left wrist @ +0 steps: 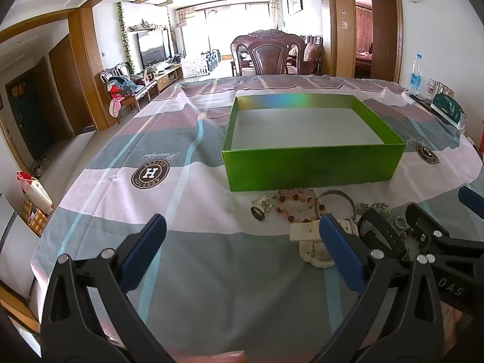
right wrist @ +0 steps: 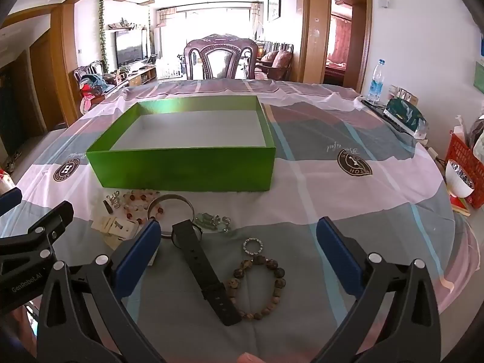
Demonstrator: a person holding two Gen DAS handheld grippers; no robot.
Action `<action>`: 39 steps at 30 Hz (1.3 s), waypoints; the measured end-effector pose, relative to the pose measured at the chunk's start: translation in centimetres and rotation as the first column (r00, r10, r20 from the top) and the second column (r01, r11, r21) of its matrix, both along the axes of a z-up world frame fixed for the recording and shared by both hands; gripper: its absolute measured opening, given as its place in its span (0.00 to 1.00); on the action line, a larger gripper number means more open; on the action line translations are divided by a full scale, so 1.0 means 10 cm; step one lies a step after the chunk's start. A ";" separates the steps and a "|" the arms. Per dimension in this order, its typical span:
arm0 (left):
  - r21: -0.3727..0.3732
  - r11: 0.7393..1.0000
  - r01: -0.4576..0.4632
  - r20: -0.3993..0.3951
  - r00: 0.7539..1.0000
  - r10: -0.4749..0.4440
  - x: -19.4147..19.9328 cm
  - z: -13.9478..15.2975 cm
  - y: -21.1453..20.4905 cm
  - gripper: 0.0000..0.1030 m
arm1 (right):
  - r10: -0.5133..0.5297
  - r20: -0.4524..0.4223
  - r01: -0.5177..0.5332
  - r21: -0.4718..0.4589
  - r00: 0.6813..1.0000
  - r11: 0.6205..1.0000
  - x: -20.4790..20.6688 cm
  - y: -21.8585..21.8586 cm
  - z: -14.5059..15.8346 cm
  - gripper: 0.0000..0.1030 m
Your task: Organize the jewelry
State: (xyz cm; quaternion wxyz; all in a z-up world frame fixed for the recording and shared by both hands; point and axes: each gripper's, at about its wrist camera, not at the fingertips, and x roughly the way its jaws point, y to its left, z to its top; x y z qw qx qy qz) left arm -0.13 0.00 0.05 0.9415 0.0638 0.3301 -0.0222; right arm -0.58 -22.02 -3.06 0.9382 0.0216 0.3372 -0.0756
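Left gripper (left wrist: pixel 242 236) spread fully apart, nothing between the blue pads, hovering above the tablecloth (left wrist: pixel 196 227) left of the jewelry. Right gripper (right wrist: pixel 239 236) likewise wide apart, clamped on nothing, poised over the near end of the spread.

Count on the cloth:
- One green box (right wrist: pixel 187 166), open-topped, pale grey floor, nothing inside; placed beyond the jewelry, its near wall close to the row of pieces.
- Two bead bracelets: one brown, mottled (right wrist: pixel 261 287), lying in a loop nearest the right gripper; one of pink, cream and amber beads (right wrist: pixel 140 204), just before the box.
- One black watch (right wrist: pixel 202 269), strap laid out straight, touching the brown bracelet's left side.
- One silver bangle (right wrist: pixel 171 211), overlapping the pink beads.
- One small rhinestone ring (right wrist: pixel 253 245), just beyond the brown bracelet.
- One dark ring (left wrist: pixel 257 213), at the left end.
- One silvery charm cluster (right wrist: pixel 216 220), right of the bangle.
- Cream-coloured cards (right wrist: pixel 116 230), overlapping; number cannot be told.
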 end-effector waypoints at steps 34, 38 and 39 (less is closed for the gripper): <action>-0.001 1.000 0.001 -0.006 1.000 -0.001 0.01 -0.01 0.00 0.97 | 0.005 -0.006 -0.005 0.006 1.000 1.000 0.04 0.01 -0.03 0.98; -0.002 1.000 -0.002 -0.006 1.000 0.002 0.00 0.00 0.01 0.97 | 0.008 -0.007 -0.008 0.008 1.000 1.000 0.05 0.03 -0.09 0.98; -0.002 1.000 -0.002 -0.006 1.000 0.002 0.00 0.00 0.01 0.97 | 0.008 -0.006 -0.008 0.008 1.000 1.000 0.05 0.03 -0.09 0.98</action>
